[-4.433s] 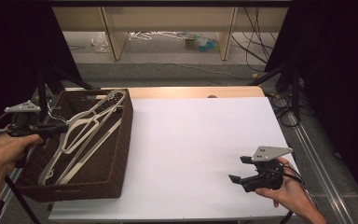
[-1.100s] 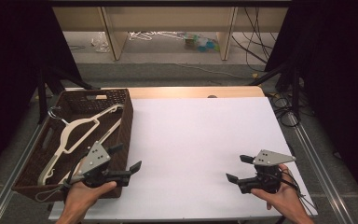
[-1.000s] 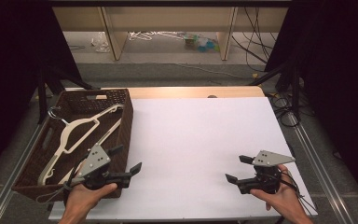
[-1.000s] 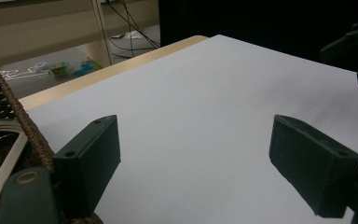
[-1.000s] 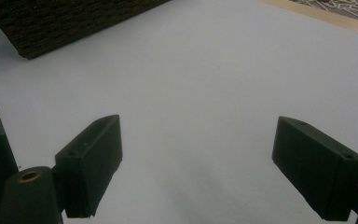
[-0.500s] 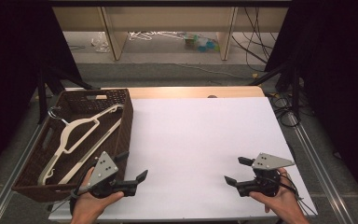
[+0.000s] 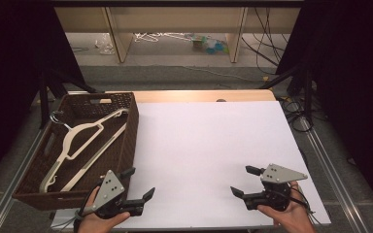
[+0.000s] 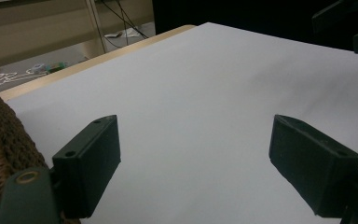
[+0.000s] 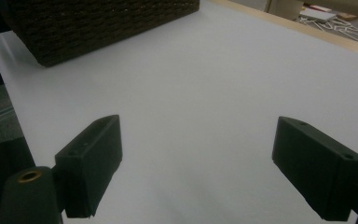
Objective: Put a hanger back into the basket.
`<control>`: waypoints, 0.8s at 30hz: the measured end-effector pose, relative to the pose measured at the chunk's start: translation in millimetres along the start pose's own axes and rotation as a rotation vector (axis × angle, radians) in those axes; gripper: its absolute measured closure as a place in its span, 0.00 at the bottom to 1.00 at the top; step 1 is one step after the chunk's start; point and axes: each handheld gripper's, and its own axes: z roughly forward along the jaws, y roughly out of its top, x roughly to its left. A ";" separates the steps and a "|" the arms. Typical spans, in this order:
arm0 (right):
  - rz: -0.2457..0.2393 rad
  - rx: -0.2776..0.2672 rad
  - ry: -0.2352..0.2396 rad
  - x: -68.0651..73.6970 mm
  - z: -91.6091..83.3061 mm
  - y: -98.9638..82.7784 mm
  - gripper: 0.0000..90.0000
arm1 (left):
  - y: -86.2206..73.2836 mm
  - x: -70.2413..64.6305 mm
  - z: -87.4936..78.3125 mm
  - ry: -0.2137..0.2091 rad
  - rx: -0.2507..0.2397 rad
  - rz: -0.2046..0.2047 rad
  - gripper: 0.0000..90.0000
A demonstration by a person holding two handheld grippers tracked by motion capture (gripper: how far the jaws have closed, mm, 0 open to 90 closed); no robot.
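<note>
Left gripper (image 7: 137,183): jaws wide apart, empty, just beside the near right corner of the wicker basket (image 7: 126,141). White hangers (image 7: 80,141) lie inside it. Right gripper (image 7: 244,180): wide, empty, well apart over the white sheet (image 7: 209,145).

Bare sheet (image 7: 209,145) beside basket (image 7: 131,131)

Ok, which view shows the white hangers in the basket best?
The high view: it looks down into the brown basket, so the white hangers show whole, lying lengthwise. The left gripper view catches a bit of the basket's woven wall, the right gripper view its outer side; the hangers stay hidden behind the weave.
</note>
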 end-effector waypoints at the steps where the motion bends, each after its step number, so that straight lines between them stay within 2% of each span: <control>1: -0.007 -0.005 -0.007 1.1 -1.1 -0.4 0.19 | -1.5 0.4 -1.0 0.001 0.000 0.002 0.18; 2: 0.002 -0.008 0.007 2.8 -1.2 -1.3 0.19 | -2.8 0.4 -1.9 0.004 -0.001 -0.007 0.18; 4: -0.004 -0.006 -0.001 4.6 -4.2 -2.8 0.19 | -4.4 -0.2 -3.2 0.009 -0.008 -0.016 0.18; 6: -0.008 -0.012 -0.006 5.7 -6.8 -4.4 0.19 | -4.8 1.0 -3.4 0.007 -0.018 0.006 0.18; 8: 0.007 -0.019 0.000 7.0 -9.8 -6.6 0.19 | -5.3 0.0 -4.6 0.014 -0.011 -0.009 0.18; 10: -0.001 -0.020 -0.008 6.8 -10.7 -7.2 0.19 | -5.3 -0.2 -4.5 0.011 -0.014 -0.011 0.18; 11: 0.004 -0.013 -0.010 7.6 -11.2 -8.5 0.19 | -4.9 0.8 -4.7 0.009 -0.013 0.005 0.18; 13: 0.008 -0.020 0.005 7.5 -9.8 -9.2 0.19 | -5.1 -0.3 -4.4 0.008 -0.014 -0.007 0.18; 14: 0.008 -0.004 0.005 7.3 -10.5 -9.0 0.19 | -4.9 0.5 -4.4 0.007 -0.013 0.003 0.18; 16: -0.007 -0.019 -0.009 6.6 -10.0 -9.4 0.19 | -5.5 1.1 -3.9 0.010 -0.012 -0.003 0.18; 19: 0.003 -0.008 -0.004 6.8 -9.5 -9.7 0.19 | -5.7 3.0 -3.1 0.009 -0.010 0.004 0.18; 21: 0.007 -0.004 0.007 6.2 -9.2 -10.0 0.19 | -6.1 2.3 -2.7 0.010 -0.012 -0.012 0.18; 24: 0.009 -0.010 -0.006 5.9 -9.4 -10.5 0.19 | -5.3 3.6 -3.1 0.007 -0.009 0.012 0.18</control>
